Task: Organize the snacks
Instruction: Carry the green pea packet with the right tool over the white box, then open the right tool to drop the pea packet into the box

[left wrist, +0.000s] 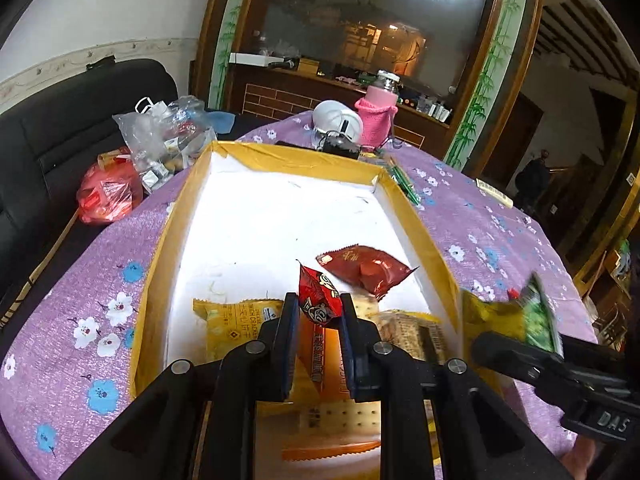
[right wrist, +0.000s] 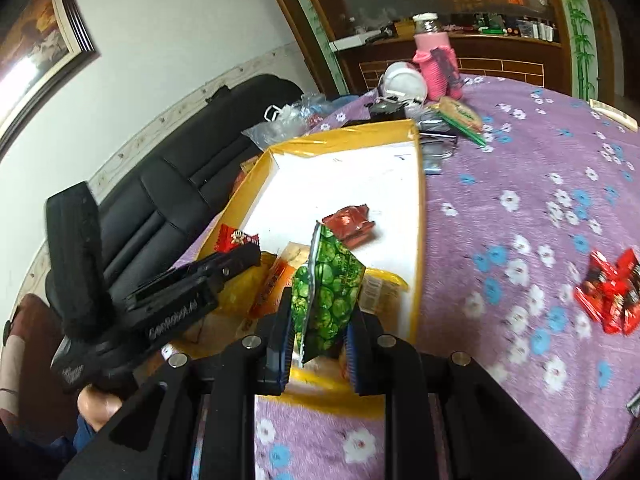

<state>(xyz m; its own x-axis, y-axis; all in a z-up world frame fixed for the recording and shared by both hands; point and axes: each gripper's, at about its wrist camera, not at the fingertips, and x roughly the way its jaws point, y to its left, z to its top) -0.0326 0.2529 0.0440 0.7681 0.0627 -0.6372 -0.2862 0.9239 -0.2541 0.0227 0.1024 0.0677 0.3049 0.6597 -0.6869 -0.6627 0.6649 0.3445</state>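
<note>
Left gripper [left wrist: 319,312]: both pads are pinched on a small red snack packet [left wrist: 319,300] with a cartoon face, held upright above the near end of the yellow box [left wrist: 160,248].

Right gripper [right wrist: 318,332]: its pads are clamped on a green snack packet [right wrist: 328,296] printed with round green shapes, silver edge showing, held tilted over the box's near rim. In the left wrist view this gripper appears blurred at the right, just outside the box's right wall.

Box contents on the white floor: a dark red foil packet [left wrist: 366,266] toward the right wall, a yellow cracker packet [left wrist: 234,318] near the left, an orange packet [left wrist: 326,364] under the left gripper's fingers, and further pale cracker packs at the near end.

The box sits on a purple flowered tablecloth [right wrist: 520,240]. Loose red packets [right wrist: 610,292] lie on the cloth well to the right of the box. Beyond the far end stand a pink-sleeved bottle [left wrist: 378,112] and a white bowl-shaped object [left wrist: 338,120].
</note>
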